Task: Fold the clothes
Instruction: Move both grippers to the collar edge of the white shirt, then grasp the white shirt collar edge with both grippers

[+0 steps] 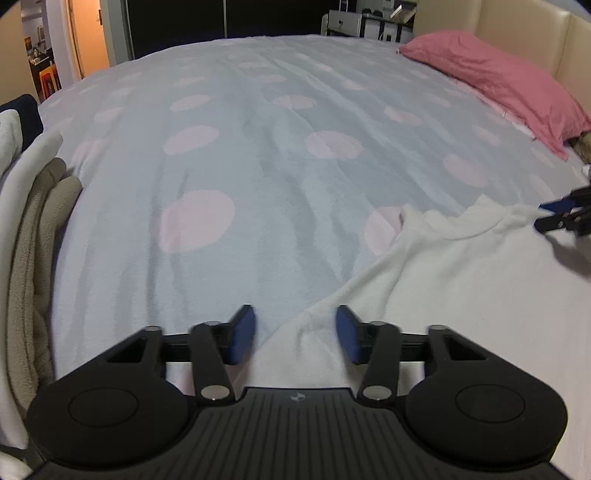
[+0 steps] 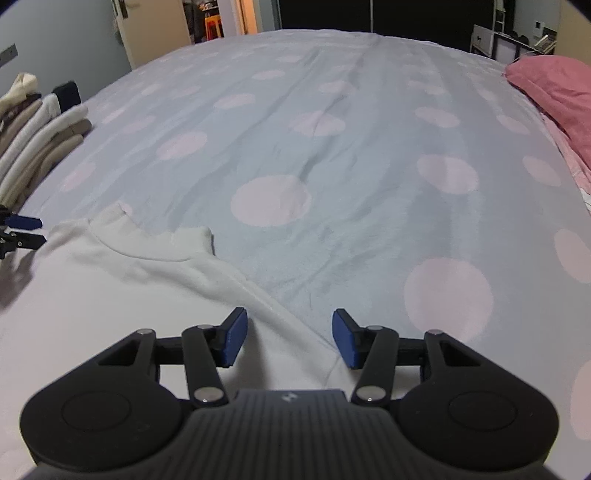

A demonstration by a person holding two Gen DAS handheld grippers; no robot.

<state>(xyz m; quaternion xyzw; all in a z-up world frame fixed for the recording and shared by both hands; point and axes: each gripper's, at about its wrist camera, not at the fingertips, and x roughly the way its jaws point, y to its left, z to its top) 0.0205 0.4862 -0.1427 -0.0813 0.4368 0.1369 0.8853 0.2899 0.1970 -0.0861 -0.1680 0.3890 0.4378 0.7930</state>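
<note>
At the far left of the bed, a stack of folded fleecy garments in beige, cream and white (image 2: 40, 144) lay along the edge, probably parked there to leave the middle of the bed free for spreading and folding.

My left gripper (image 1: 295, 334) hovered low over the left shoulder slope of the white, soft fleece top with a short stand-up collar (image 1: 461, 280). Its jaws stood wide apart, holding nothing, straddling the garment's sloping edge where it met the pale blue bedspread with large pink dots (image 1: 258, 147). I judged that I had placed it there because that edge was the natural place to pinch a shoulder.

The top itself lay spread fairly flat, front up, on the near part of the bed, its collar pointing away from me towards the middle. It showed no fold in the part I could see; its lower part was out of view, so I could not tell how the whole of it lay.

My right gripper (image 2: 290, 338) mirrored the left at the opposite shoulder slope, its jaws also wide and empty, one blue pad (image 2: 234, 338) over the fleece and the other over the bedspread. Holding both sides alike would let me keep the cloth square.

At the far right, a rose-pink pillow (image 1: 498, 81) rested against a cream padded headboard (image 1: 535, 33), well apart from the top.
</note>
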